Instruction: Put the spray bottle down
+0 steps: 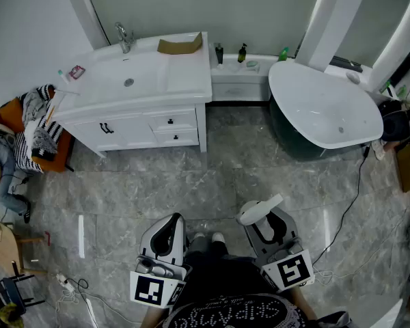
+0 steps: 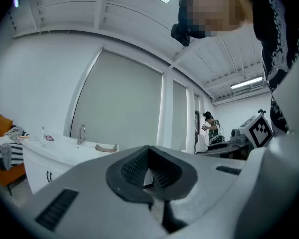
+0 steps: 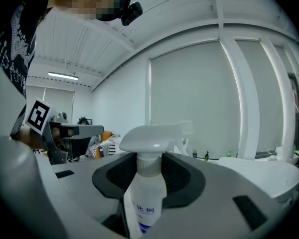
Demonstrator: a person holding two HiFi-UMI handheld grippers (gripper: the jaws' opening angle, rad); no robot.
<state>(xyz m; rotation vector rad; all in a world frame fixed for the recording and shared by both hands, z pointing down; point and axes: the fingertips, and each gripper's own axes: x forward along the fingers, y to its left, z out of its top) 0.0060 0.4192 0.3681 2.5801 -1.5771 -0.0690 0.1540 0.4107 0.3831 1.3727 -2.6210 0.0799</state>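
You're clamping right gripper [image 1: 263, 221] jaws on upright spray bottle [image 3: 148, 185], well apart from bathtub [image 1: 285, 82]; left gripper [image 1: 168, 232], farther from bathtub, is pressing jaws together, empty.

Two hand-held grippers [image 1: 169, 225] [image 1: 266, 229], one spray bottle [image 3: 148, 193], one washbasin [image 1: 184, 87], one bathtub [image 1: 307, 94].

White vanity [image 1: 184, 74], bathtub [image 1: 328, 108], orange chair [image 1: 7, 115]
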